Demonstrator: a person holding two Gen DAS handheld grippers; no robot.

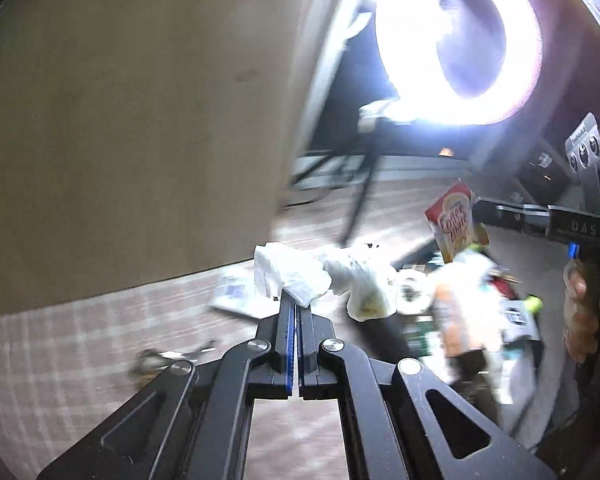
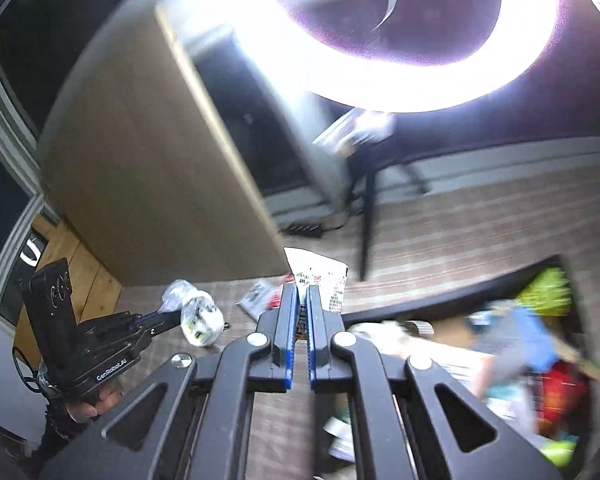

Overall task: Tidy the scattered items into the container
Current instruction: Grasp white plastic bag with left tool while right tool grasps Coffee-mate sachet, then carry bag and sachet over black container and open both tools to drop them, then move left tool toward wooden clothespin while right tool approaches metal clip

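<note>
My left gripper (image 1: 295, 300) is shut on a crumpled white plastic bag (image 1: 324, 276) and holds it above the floor; the bag also shows in the right wrist view (image 2: 196, 312). My right gripper (image 2: 303, 292) is shut on a red and white Coffee-mate sachet (image 2: 320, 272), which appears in the left wrist view (image 1: 456, 220) above the container. The dark container (image 2: 452, 292), full of several colourful items, sits on the floor at the right; it also shows in the left wrist view (image 1: 416, 252).
A wooden cabinet panel (image 1: 132, 120) stands at the left. A bright ring light (image 1: 460, 40) on a tripod (image 2: 366, 216) stands behind. A small packet (image 2: 258, 296) and a white packet (image 1: 236, 292) lie on the striped floor.
</note>
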